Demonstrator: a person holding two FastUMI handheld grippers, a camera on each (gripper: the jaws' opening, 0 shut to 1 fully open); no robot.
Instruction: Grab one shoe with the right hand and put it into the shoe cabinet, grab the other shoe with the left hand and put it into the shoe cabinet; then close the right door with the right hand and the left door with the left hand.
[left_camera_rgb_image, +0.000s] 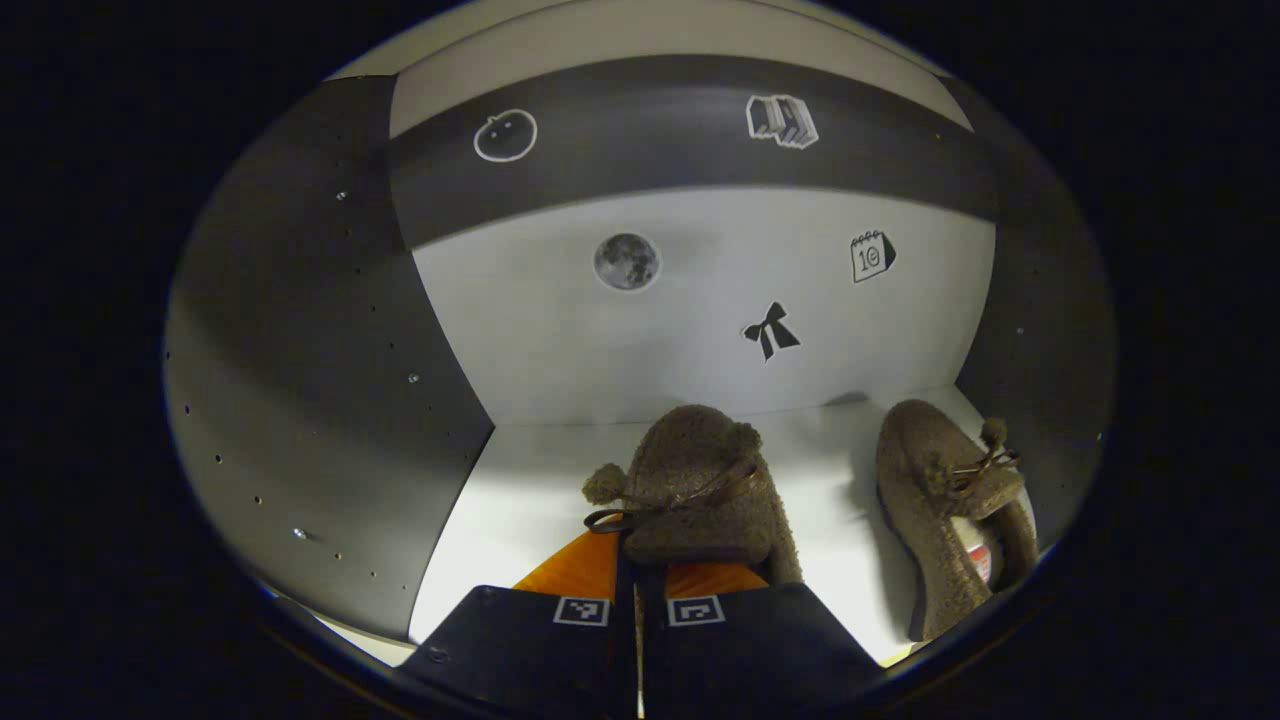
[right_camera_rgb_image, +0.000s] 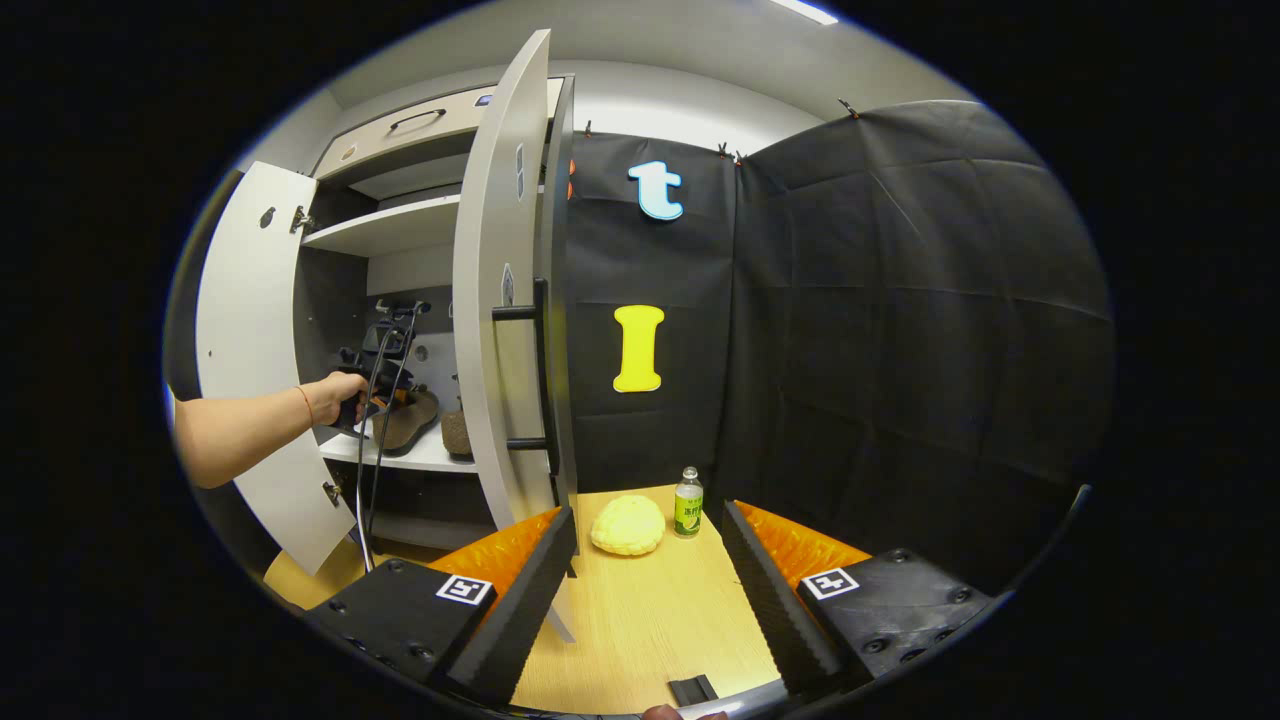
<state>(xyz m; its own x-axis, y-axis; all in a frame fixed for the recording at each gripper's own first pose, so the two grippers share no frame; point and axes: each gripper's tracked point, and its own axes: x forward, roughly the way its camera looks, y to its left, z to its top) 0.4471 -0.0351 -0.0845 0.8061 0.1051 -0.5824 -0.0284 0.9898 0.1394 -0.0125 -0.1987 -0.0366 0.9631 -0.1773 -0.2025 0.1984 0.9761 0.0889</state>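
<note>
— Two shoes are on the cabinet shelf (left_camera_rgb_image: 560, 470) now. At lower centre of the left gripper view your left tool (left_camera_rgb_image: 640, 560) is pinching the heel of the near shoe (left_camera_rgb_image: 695, 490); at lower right the other shoe (left_camera_rgb_image: 940, 500) lies apart from it, near the side wall.

— So which step am I in?

— Placing the second shoe, I'd judge. Let go and draw straight back.

— And my other hand?

— In the right gripper view, at left, your hand (right_camera_rgb_image: 340, 398) reaches in past the left door (right_camera_rgb_image: 240, 380). Just left of centre stands the right door (right_camera_rgb_image: 490, 300), open, edge-on. At the bottom your right tool (right_camera_rgb_image: 650, 560) is spread wide and empty over the bench (right_camera_rgb_image: 640, 620).

— Next, then?

— Probably swing the right door shut once the left arm is out.
</note>
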